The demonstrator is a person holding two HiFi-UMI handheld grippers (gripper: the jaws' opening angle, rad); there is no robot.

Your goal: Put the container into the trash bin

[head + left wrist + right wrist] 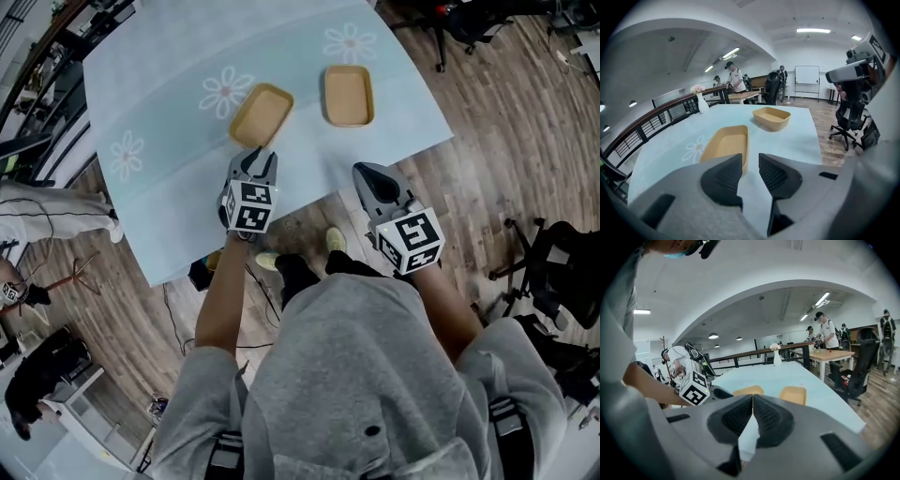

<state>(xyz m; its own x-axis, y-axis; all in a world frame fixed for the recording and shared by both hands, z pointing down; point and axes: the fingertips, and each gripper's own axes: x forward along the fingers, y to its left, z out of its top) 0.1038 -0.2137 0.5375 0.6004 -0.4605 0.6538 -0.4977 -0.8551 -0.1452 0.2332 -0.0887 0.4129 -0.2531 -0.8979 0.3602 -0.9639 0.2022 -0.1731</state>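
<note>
The near container (262, 113), a shallow tan tray, lies empty on the pale blue worktop (169, 84), close to its near edge. The second container (349, 95), the same kind, sits at about 2 o'clock from it, near but apart, also on the worktop. Printed white flowers mark the cloth around both.

The left tongs (255, 161) hang at 6 o'clock of the near container, their tips just short of its near end. In the left gripper view the jaws stand apart with a moderate gap and only bare worktop shows between them, the tray just beyond.

The right tongs (367, 174) are at 6 o'clock of the second container, over the worktop's near edge and well apart from it. In the right gripper view the jaws are closed, tip against tip, with nothing held.

A white vase (702, 102) stands at the worktop's far end, at 12 o'clock. A black office chair (848, 123) stands on the wood floor (487, 122) at 3 o'clock of the worktop.
</note>
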